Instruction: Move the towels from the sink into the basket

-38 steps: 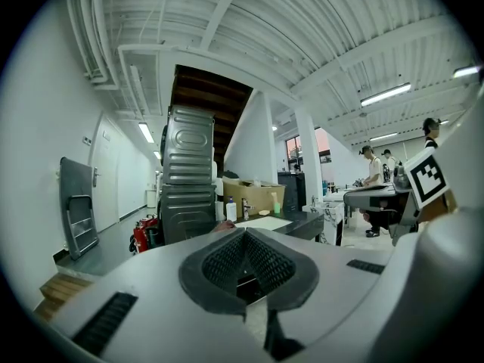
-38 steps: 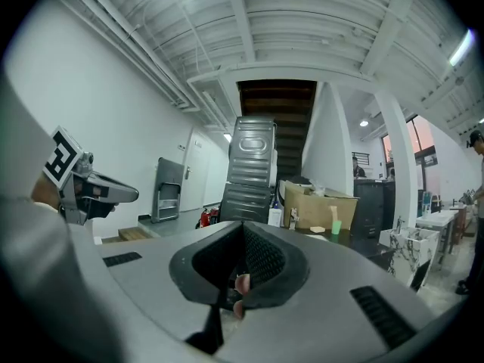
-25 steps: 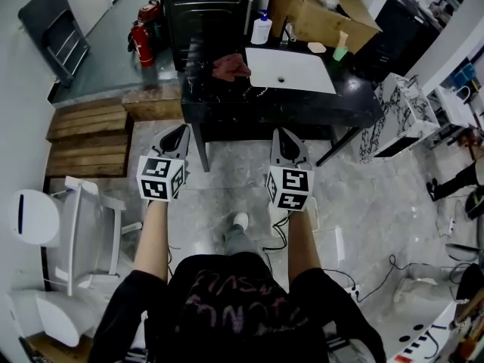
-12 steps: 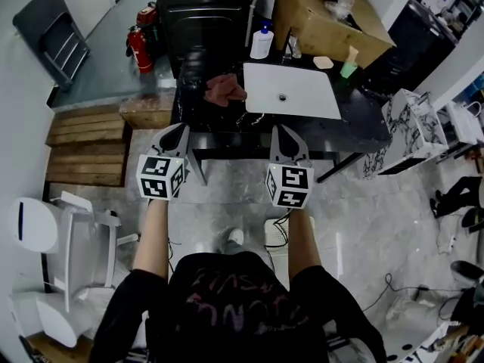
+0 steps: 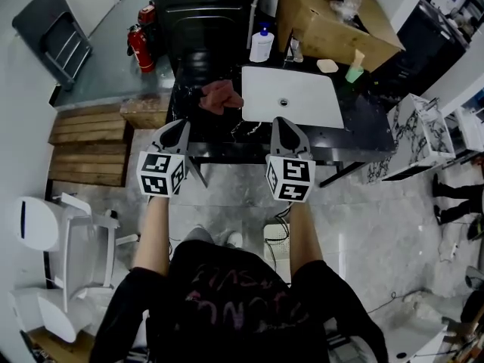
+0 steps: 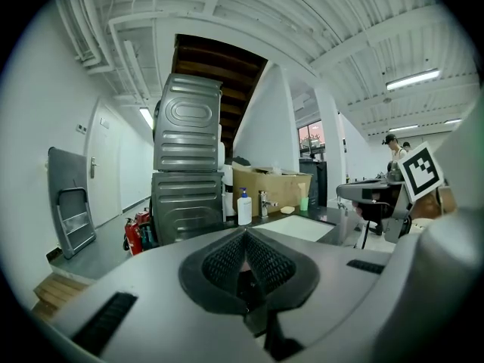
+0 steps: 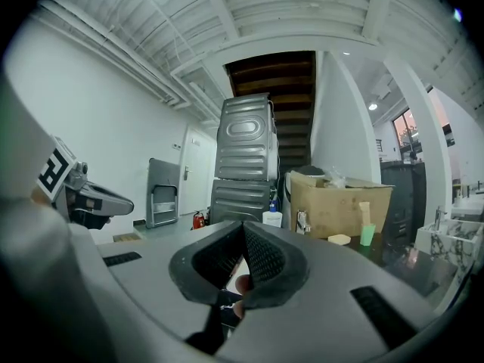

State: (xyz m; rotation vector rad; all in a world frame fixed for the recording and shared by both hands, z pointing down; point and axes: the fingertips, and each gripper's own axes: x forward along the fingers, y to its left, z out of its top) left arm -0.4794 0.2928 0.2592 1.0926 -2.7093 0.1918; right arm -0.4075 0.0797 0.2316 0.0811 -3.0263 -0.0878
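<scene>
A reddish towel lies crumpled on the black counter, just left of the white sink. The basin shows no towel inside it. No basket is in view. My left gripper is held at the counter's front edge, below the towel, jaws shut and nothing in them. My right gripper hovers at the sink's front edge, its pads meeting at the tip. In the left gripper view the shut pads point towards the sink.
A soap bottle, a tap, a soap bar and a green cup line the sink's back. A cardboard box and stacked metal cabinets stand behind. Fire extinguishers, wooden pallets and a white chair are at left.
The person has stepped forward, so the counter and sink have come closer under both grippers. Both grippers keep their shut jaws and their side-by-side stance.
</scene>
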